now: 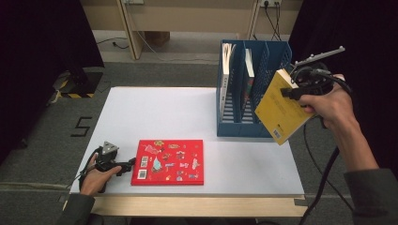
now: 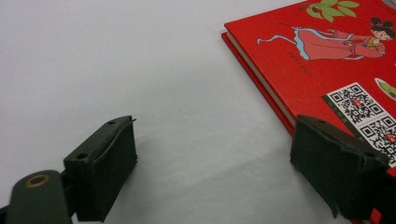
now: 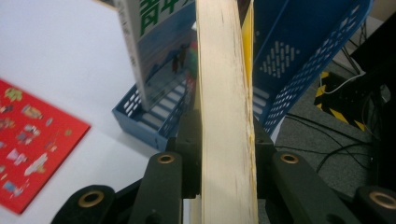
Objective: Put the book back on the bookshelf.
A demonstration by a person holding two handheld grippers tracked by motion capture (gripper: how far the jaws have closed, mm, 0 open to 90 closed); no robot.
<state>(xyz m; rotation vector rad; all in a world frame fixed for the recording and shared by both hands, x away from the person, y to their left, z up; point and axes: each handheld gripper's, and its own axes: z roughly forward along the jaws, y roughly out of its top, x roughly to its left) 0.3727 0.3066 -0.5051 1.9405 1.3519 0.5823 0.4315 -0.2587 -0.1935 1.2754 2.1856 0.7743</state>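
Yellow book (image 1: 281, 108) is clamped between the jaws of the right gripper (image 1: 293, 91), held tilted in the air just beside the blue file rack (image 1: 244, 126). Left gripper (image 1: 126, 165) rests on the table (image 1: 141, 112), jaws wide apart and holding nothing, touching the left edge of the red book (image 1: 168, 162).

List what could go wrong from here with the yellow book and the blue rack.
1. The right gripper clamps the yellow paperback book near one edge, tilted in the air; it may swing or slip.
2. The blue plastic file rack stands at the white table's right edge; a bump on its dividers could shove it off.
3. The open left gripper rests against the red hardcover book and may nudge it.
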